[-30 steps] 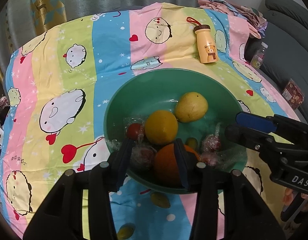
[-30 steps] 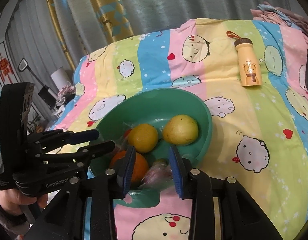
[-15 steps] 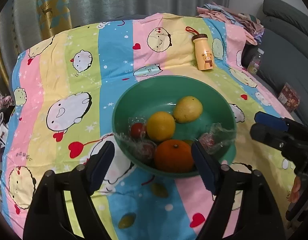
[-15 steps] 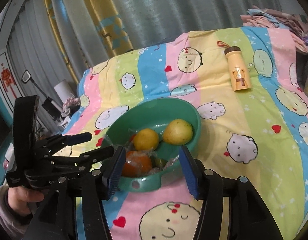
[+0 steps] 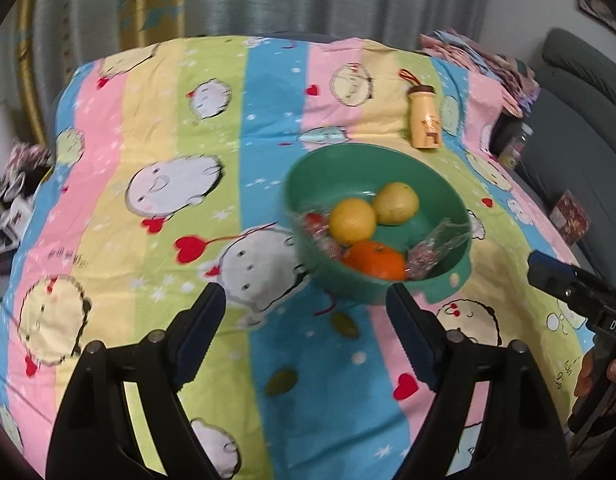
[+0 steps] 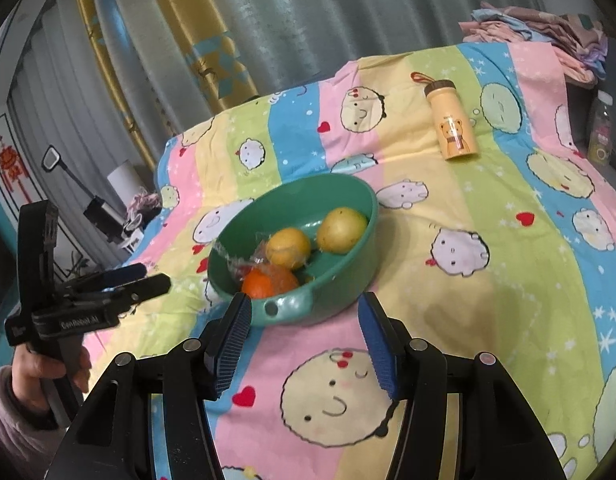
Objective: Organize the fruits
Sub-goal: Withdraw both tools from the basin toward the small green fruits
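A green bowl (image 5: 367, 168) (image 6: 339, 280) sits on the striped cartoon cloth. It holds an orange (image 5: 373, 260) (image 6: 268, 282), two yellow fruits (image 5: 352, 221) (image 6: 341, 230) and small red fruits in clear wrap (image 5: 427, 252) (image 6: 244, 264). My left gripper (image 5: 304, 294) hangs in front of the bowl, its jaws opening, with nothing between them. Near the bowl's handle side, my right gripper (image 6: 304, 300) stands open and empty. Two small green oval things (image 5: 345, 324) lie on the cloth near the left fingers.
A yellow bear bottle (image 5: 423, 120) (image 6: 451, 128) lies behind the bowl. Folded clothes (image 6: 539, 36) are piled at the far right corner, by a grey sofa (image 5: 579, 128). Curtains hang behind. A hand (image 6: 40, 368) holds the left gripper.
Both grippers have opened and drawn back from the bowl. The left let go of the orange, the right let go of a wrapped fruit; both fruits stay in the bowl.
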Motion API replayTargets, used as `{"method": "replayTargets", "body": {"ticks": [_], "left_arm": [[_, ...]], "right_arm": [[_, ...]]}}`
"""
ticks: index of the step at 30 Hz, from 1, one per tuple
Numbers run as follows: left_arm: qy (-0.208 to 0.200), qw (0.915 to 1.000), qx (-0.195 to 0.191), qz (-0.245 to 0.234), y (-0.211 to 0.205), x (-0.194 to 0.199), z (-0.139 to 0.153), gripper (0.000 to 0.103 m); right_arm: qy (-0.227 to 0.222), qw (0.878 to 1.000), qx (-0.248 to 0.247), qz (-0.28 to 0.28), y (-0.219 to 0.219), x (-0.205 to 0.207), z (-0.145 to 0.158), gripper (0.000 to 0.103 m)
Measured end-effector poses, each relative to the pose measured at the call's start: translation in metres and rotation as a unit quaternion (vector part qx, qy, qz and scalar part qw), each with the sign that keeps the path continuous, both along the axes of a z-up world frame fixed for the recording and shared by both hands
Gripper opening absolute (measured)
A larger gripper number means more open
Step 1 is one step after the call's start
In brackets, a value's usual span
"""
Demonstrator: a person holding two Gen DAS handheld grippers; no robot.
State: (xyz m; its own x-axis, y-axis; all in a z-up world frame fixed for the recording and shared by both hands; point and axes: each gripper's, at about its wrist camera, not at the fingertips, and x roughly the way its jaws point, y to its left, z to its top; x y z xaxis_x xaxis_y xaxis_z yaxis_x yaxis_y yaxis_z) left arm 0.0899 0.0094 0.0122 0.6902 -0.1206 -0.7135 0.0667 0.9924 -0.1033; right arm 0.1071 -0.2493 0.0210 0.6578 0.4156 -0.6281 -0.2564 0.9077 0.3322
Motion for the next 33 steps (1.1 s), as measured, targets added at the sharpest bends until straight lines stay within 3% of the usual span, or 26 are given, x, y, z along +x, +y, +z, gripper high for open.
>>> {"method": "replayTargets", "body": {"ticks": [8, 17, 33], "left_arm": [[0.028, 0.9977, -0.026, 0.056, 0.043, -0.032, -0.024, 0.083], [0.05, 0.9952, -0.058, 0.061, 0.046, -0.059, -0.043, 0.083], [0.031, 0.999, -0.006, 0.033, 0.03, -0.075, -0.04, 0.083]], "right_arm": [[0.016, 1.0, -0.002, 0.017, 0.012, -0.015, -0.009, 0.056], [0.039, 0.999, 0.004, 0.033, 0.028, -0.023, -0.024, 0.056], [0.068, 0.995, -0.025, 0.072, 0.076, -0.029, -0.039, 0.056]]}}
